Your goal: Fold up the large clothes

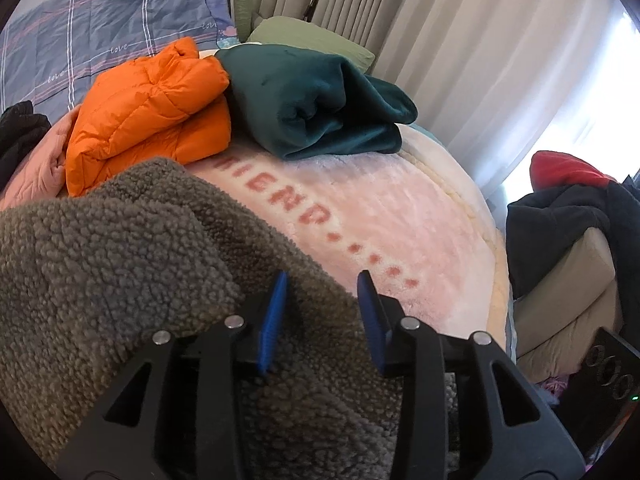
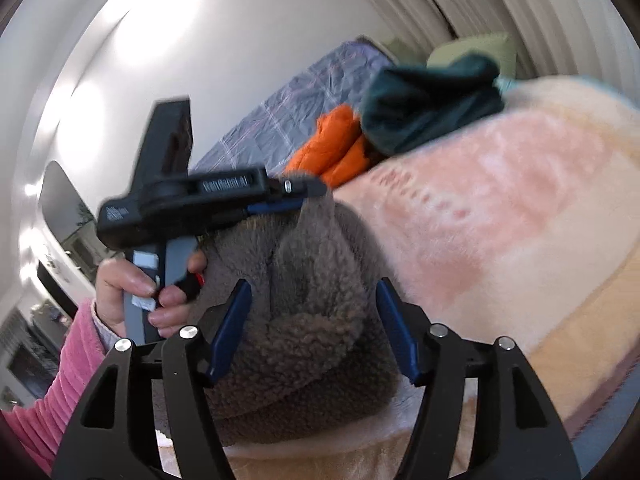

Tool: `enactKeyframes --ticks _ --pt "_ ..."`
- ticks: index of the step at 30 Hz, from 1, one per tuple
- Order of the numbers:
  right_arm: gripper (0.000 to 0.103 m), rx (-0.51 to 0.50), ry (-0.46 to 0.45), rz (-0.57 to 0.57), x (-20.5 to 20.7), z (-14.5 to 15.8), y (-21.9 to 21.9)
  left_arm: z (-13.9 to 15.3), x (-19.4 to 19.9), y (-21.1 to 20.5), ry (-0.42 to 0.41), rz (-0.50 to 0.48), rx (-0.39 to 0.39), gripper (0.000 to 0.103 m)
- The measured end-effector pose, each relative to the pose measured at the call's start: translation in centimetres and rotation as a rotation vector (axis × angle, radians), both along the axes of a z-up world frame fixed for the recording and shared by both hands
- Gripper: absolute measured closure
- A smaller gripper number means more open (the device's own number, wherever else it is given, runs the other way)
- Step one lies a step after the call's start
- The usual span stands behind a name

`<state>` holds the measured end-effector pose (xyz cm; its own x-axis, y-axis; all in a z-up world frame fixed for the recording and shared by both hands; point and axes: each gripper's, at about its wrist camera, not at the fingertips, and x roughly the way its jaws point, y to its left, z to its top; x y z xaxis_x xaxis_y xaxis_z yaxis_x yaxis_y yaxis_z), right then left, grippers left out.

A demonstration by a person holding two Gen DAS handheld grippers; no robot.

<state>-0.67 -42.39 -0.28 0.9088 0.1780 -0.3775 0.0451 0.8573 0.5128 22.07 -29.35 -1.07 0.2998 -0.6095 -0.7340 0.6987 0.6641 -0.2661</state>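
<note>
Two tools, left (image 1: 324, 300) and right (image 2: 314, 312), gape (nothing pinched) over grey fleece (image 1: 120, 248).

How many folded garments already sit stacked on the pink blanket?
2: orange puffer jacket at the far left, dark green fleece beside it on the right. More may hide behind.

The left gripper (image 1: 322, 282) enters its own view from 6 o'clock, pointing toward 12, its blue pads (image 1: 274, 320) parted with a clear gap between them. In the right wrist view it sits at 9 o'clock, lying level with its tips aimed toward 3 o'clock, held by the left hand (image 2: 138, 292) curled around its grip, a pink sleeve (image 2: 60, 376) running off toward 8 o'clock. The right gripper (image 2: 314, 290) rises from 6 o'clock, its jaws spread wide, neither pad pressing on anything
</note>
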Motion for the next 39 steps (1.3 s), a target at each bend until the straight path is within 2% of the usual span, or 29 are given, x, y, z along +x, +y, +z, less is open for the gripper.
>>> enactKeyframes --ticks 2,3,6,7,8,9,10,11,12,13,16,19,21,23,24,25,27,28,29,31,34,36,38,39 --pt "0.041 -0.077 -0.058 -0.023 -1.0 1.6 0.7 0.0 0.1 0.3 0.007 0.000 -0.013 0.066" --pt "0.047 -0.109 -0.098 -0.006 -1.5 2.4 1.3 0.0 0.2 0.4 0.010 0.000 -0.017 0.066" --pt "0.058 -0.156 -0.164 0.112 -1.7 3.6 3.5 0.0 0.2 0.4 0.011 0.000 -0.013 0.066" --pt "0.061 -0.176 -0.146 0.135 -1.2 3.4 4.3 0.0 0.2 0.5 0.011 -0.002 -0.013 0.066" --pt "0.062 -0.206 -0.087 0.133 -0.1 2.7 5.1 0.0 0.3 0.6 0.015 -0.003 -0.012 0.066" --pt "0.063 -0.228 0.011 0.108 1.5 1.3 5.5 -0.1 0.3 0.6 0.019 -0.004 -0.013 0.066" --pt "0.061 -0.224 0.072 0.090 2.5 0.0 5.4 -0.1 0.5 0.7 0.028 -0.003 -0.020 0.066" --pt "0.059 -0.154 0.092 0.069 3.1 -1.8 4.5 -0.1 0.7 1.0 0.036 0.001 -0.032 0.066" --pt "0.058 -0.087 0.085 0.062 3.1 -2.7 3.8 -0.3 0.8 0.9 0.042 0.005 -0.034 0.066" --pt "0.058 -0.072 0.094 0.059 3.1 -2.9 3.6 -0.5 0.9 0.8 0.053 0.009 -0.034 0.066" --pt "0.058 -0.138 0.122 0.037 3.0 -2.5 4.1 -0.6 0.6 0.2 0.038 0.003 -0.010 0.066" --pt "0.057 -0.142 0.135 0.046 3.2 -2.6 4.0 -0.5 0.5 0.1 0.035 0.008 -0.008 0.066" --pt "0.057 -0.148 0.146 0.057 3.4 -2.5 4.1 0.0 0.3 0.4 0.037 0.019 -0.022 0.066" --pt "0.057 -0.174 0.148 0.063 3.3 -2.4 4.5 1.6 -0.3 1.5 0.044 0.010 -0.076 0.062" --pt "0.057 -0.189 0.150 0.055 3.3 -2.3 4.7 3.0 -1.0 2.4 0.016 -0.011 -0.104 0.055" --pt "0.056 -0.199 0.151 0.045 3.2 -2.3 4.7 4.2 -1.7 3.1 -0.036 -0.024 -0.104 0.053" --pt "0.056 -0.189 0.150 0.046 3.3 -2.4 4.6 6.4 -3.3 5.2 -0.194 -0.029 -0.059 0.053" --pt "0.056 -0.185 0.150 0.047 3.3 -2.4 4.7 7.0 -3.5 6.2 -0.237 -0.020 -0.037 0.053" --pt "0.056 -0.184 0.151 0.048 3.3 -2.4 4.6 7.4 -3.4 7.3 -0.262 -0.009 -0.019 0.056" --pt "0.056 -0.187 0.151 0.051 3.3 -2.3 4.7 7.6 -2.1 10.3 -0.264 0.029 0.011 0.086" --pt "0.056 -0.188 0.151 0.049 3.4 -2.3 4.7 6.1 1.0 13.9 -0.264 0.157 0.078 0.090" --pt "0.056 -0.189 0.146 0.057 3.5 -2.3 4.9 3.2 3.5 15.5 -0.265 0.215 0.161 0.101" --pt "0.056 -0.218 0.139 0.069 3.8 -2.0 5.7 -1.4 5.4 16.5 -0.179 0.202 0.159 0.100" --pt "0.055 -0.256 0.139 0.049 3.9 -1.9 6.2 -2.8 5.4 16.7 -0.183 0.216 0.126 0.100"
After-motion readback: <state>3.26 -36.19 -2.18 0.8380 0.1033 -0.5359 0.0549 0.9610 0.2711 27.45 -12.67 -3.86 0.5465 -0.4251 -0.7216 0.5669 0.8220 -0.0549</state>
